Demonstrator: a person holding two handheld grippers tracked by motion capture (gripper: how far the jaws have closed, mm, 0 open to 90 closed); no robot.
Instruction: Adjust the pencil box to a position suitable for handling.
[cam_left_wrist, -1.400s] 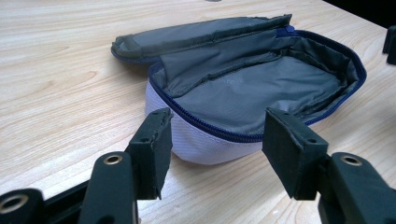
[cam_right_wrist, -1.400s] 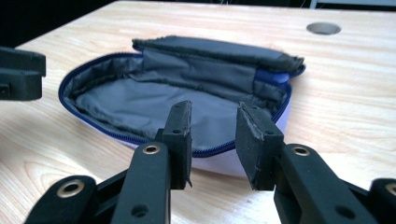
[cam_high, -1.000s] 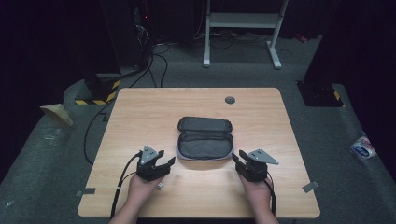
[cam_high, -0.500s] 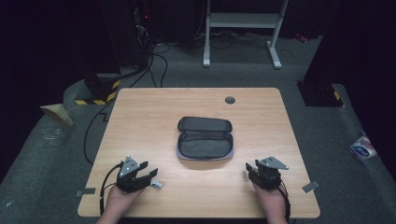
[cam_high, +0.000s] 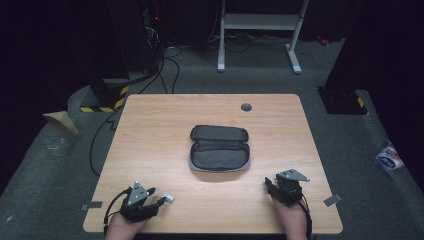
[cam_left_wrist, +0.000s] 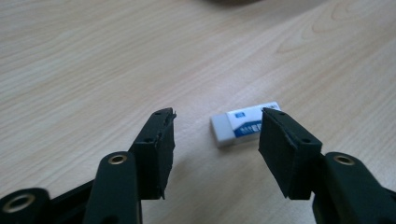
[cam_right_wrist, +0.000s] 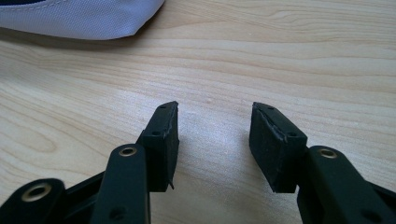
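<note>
Where the wooden counter (cam_high: 150, 135) lies bare around its middle, an open dark pencil case (cam_high: 219, 148) with a pale grey outer shell, lid folded back toward the far side. Far of it, near the far edge, a small round dark grommet (cam_high: 246, 107). Near the left corner, the left hand-held gripper (cam_high: 161, 201), jaws spread apart and holding nothing, with a white eraser (cam_high: 168, 198) in a blue sleeve just beyond the tips. In the left gripper view, that eraser (cam_left_wrist: 245, 123) flat on the wood between and beyond the two jaws, its right end cut off behind the right jaw; print on the sleeve too small to read; contact with that jaw impossible to tell. Near the right corner, the right hand-held gripper (cam_high: 267, 183), jaws likewise apart and empty over bare wood, well apart from the case in the high view. In the right gripper view, a pale grey corner of the pencil case (cam_right_wrist: 84, 18) at the far left, cropped by the top edge, nothing between it and the jaws. Off the counter: black cables (cam_high: 167, 70) on grey carpet at far left, a yellow-and-black striped block (cam_high: 102, 104), a white metal frame (cam_high: 260, 30) at far centre, a blue and white packet (cam_high: 389, 159) at right. Beyond that, darkness, details not to be made out.
</note>
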